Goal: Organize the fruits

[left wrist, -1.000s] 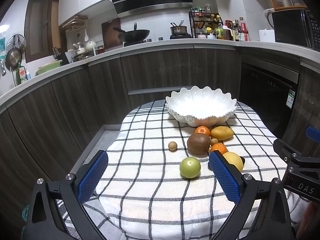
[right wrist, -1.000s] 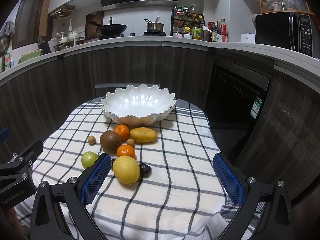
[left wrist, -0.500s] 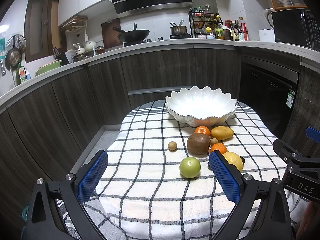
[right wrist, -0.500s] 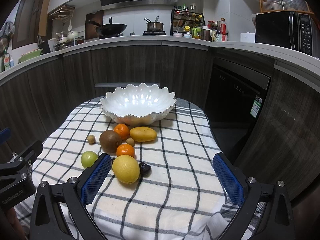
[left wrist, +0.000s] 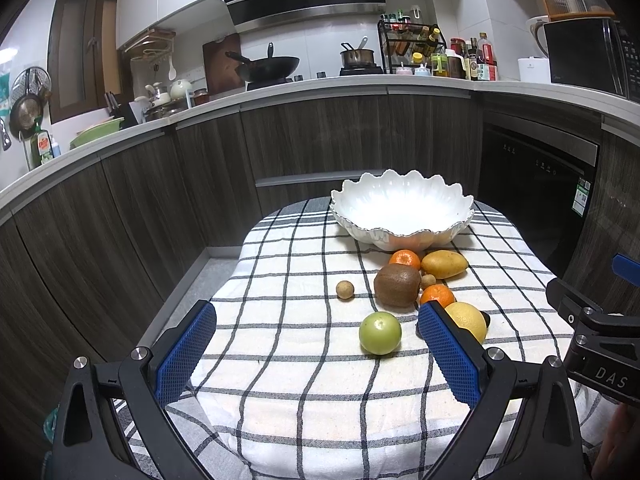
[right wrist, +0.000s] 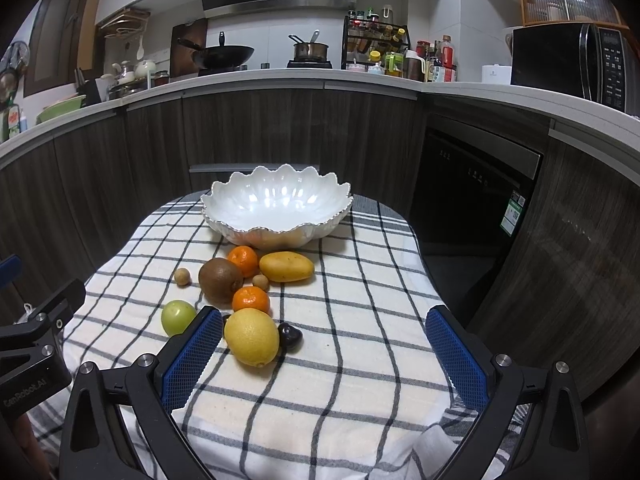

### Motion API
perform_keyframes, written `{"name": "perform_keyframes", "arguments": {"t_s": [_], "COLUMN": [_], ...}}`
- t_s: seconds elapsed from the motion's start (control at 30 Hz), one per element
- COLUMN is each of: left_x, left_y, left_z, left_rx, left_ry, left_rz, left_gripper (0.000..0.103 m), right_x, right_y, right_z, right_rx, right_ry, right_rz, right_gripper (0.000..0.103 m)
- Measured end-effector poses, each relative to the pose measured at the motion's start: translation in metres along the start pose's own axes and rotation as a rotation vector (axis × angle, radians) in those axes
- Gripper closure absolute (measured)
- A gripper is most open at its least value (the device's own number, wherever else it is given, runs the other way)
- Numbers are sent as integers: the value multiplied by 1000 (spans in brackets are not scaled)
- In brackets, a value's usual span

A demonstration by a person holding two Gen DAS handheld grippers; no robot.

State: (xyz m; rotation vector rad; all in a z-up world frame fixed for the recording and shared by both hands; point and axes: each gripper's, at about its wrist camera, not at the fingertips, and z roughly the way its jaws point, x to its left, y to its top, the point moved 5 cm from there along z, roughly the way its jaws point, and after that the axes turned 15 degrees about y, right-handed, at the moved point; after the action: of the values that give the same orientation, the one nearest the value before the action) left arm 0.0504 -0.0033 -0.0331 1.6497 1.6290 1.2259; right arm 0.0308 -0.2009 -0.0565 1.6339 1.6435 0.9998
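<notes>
A dark-cabinet kitchen curves around the upper frame; below it a checked cloth [right wrist: 360,360] covers the tabletop. At center sits a white scalloped bowl [right wrist: 276,204], empty and likely fragile. Just below it the fruits cluster: a lemon [right wrist: 251,336], firm and probably best taken across its middle; a mango [right wrist: 286,266]; a kiwi [right wrist: 220,279], softer, wanting a gentle squeeze; a green apple [left wrist: 379,333], smooth and possibly slippery; two tangerines [right wrist: 251,300]; small longans [right wrist: 182,277], light and apt to roll. The left gripper [left wrist: 316,356] and right gripper [right wrist: 324,356] both hover with jaws wide apart, holding nothing.
</notes>
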Motion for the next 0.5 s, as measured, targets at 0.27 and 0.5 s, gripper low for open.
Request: {"name": "perform_keyframes", "arguments": {"t_s": [0.27, 0.5], "left_x": [-1, -2], "left_y": [-1, -2], "left_z": [2, 5], "left_rx": [10, 16], "left_ry": [-5, -16], "left_rz": [4, 3], "left_gripper": [0, 0], "right_x": [0, 0], "right_y": [-1, -3], "right_z": [2, 2], "right_rx": [4, 6], "right_ry": [-1, -1], "right_rz": [3, 3], "right_gripper": [0, 0]}}
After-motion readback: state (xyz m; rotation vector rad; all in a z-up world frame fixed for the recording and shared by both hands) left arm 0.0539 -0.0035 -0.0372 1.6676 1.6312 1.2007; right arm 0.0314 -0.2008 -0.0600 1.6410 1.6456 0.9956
